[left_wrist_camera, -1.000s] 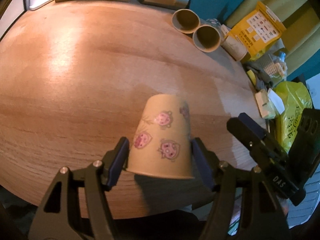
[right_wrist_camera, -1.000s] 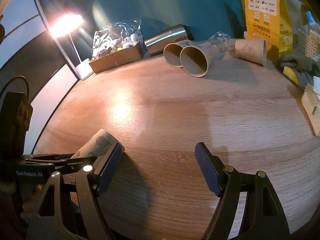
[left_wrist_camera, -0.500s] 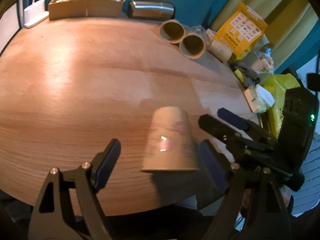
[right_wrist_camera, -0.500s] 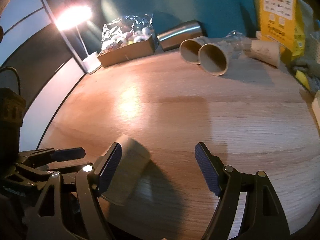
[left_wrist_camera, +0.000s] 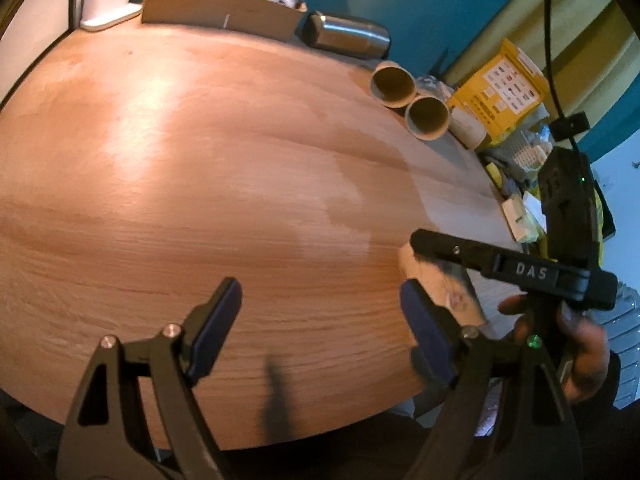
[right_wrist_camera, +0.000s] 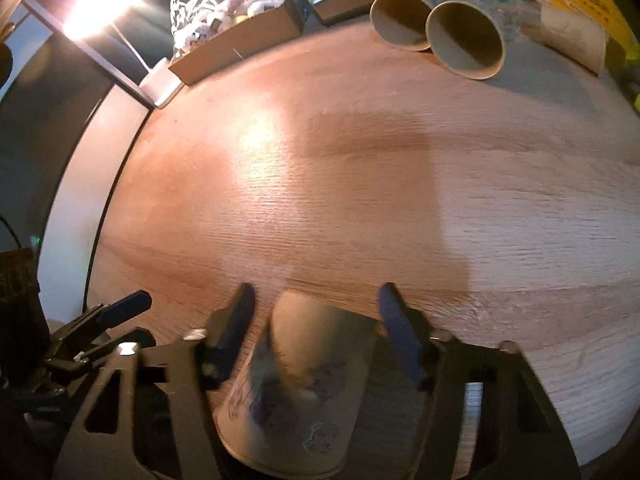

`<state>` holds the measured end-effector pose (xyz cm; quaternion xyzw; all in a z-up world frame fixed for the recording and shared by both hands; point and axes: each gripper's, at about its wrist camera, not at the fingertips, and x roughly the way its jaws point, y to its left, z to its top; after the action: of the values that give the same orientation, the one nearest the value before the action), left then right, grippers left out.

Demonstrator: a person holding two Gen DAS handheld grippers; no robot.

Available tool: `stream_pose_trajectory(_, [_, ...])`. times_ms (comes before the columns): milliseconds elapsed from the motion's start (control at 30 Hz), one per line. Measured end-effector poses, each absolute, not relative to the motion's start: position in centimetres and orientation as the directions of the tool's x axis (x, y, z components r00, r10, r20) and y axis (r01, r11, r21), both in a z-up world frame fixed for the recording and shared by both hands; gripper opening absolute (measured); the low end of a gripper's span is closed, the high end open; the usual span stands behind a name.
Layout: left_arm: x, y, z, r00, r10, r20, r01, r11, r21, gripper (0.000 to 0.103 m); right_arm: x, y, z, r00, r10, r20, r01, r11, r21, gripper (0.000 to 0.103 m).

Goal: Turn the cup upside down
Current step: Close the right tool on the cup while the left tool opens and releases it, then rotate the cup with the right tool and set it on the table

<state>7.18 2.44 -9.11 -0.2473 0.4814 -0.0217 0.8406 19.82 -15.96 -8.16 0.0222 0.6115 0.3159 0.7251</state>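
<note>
Both grippers have their jaws spread wide, neither one clamping anything. Over on the right, the right gripper (right_wrist_camera: 316, 324) sits low over the round wooden table (right_wrist_camera: 360, 184), and the beige paper cup with pink printed figures (right_wrist_camera: 296, 384) stands upside down between its two blue-padded fingers (right_wrist_camera: 400, 336), wide rim on the wood, narrow base up. I see a gap on either side of the cup, so the pads are not touching it. From the left side, the left gripper (left_wrist_camera: 320, 320) is held over bare tabletop, with the cup just beyond its right-hand finger, partly hidden behind the black body of the other tool. At the far edge lie two brown paper cups on their sides (right_wrist_camera: 440, 28), mouths facing this way and touching each other, a steel flask (left_wrist_camera: 348, 36) lying beside them, a cardboard tray of wrapped sweets (left_wrist_camera: 224, 12), and a yellow packet (left_wrist_camera: 500, 88)
</note>
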Motion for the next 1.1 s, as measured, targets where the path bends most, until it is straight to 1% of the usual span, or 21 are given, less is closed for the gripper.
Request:
stream_pose_trajectory(367, [6.6,4.8,-10.0,0.551,-0.325,-0.768,-0.176,0.855,-0.488,0.083,18.3,-13.3,-8.0,0.046,0.402,-0.914,-0.457,0.822,0.339,0.057])
stream_pose_trajectory(567, [6.6,4.9,-10.0,0.555,-0.34,-0.759,-0.168,0.848,-0.502,0.083,17.7,-12.9,-7.9,0.047,0.404,-0.913,-0.462,0.82,0.339,0.056])
stream_pose_trajectory(667, [6.6,4.8,-9.7,0.557,-0.339,-0.758,-0.16,0.852,-0.498,0.083,17.4,-13.1,-6.5,0.124,0.426,-0.896,-0.486,0.814,0.319,0.056])
stream_pose_trajectory(700, [6.5,4.7,-9.6,0.561,-0.335,-0.757,-0.156,0.855,-0.495,0.083,17.2,-13.0,-5.8,0.171,0.436,-0.884,-0.507,0.808,0.3,0.056])
stream_pose_trajectory(800, [6.1,4.7,-9.0,0.585,-0.316,-0.747,-0.147,0.864,-0.481,0.083,15.9,-12.8,-3.7,0.368,0.421,-0.829,-0.557,0.814,0.166,0.056])
stream_pose_trajectory(900, [5.5,4.5,-8.5,0.629,-0.268,-0.73,-0.137,0.886,-0.444,0.083,13.9,-13.0,-2.6,0.532,0.439,-0.724,-0.585,0.809,0.06,0.056])
stream_pose_trajectory(967, [5.3,4.5,-8.5,0.65,-0.24,-0.721,-0.141,0.894,-0.425,0.083,12.3,-13.1,-2.9,0.634,0.443,-0.634,-0.589,0.808,-0.023,0.056])
stream_pose_trajectory(1033, [4.9,4.3,-8.6,0.661,-0.219,-0.717,-0.142,0.902,-0.407,0.083,11.2,-13.3,-3.8,0.706,0.436,-0.559,-0.568,0.819,-0.078,0.056])
stream_pose_trajectory(1100, [4.7,4.1,-8.9,0.664,-0.216,-0.716,-0.14,0.904,-0.403,0.083,10.3,-13.8,-4.7,0.757,0.41,-0.509,-0.536,0.836,-0.123,0.056])
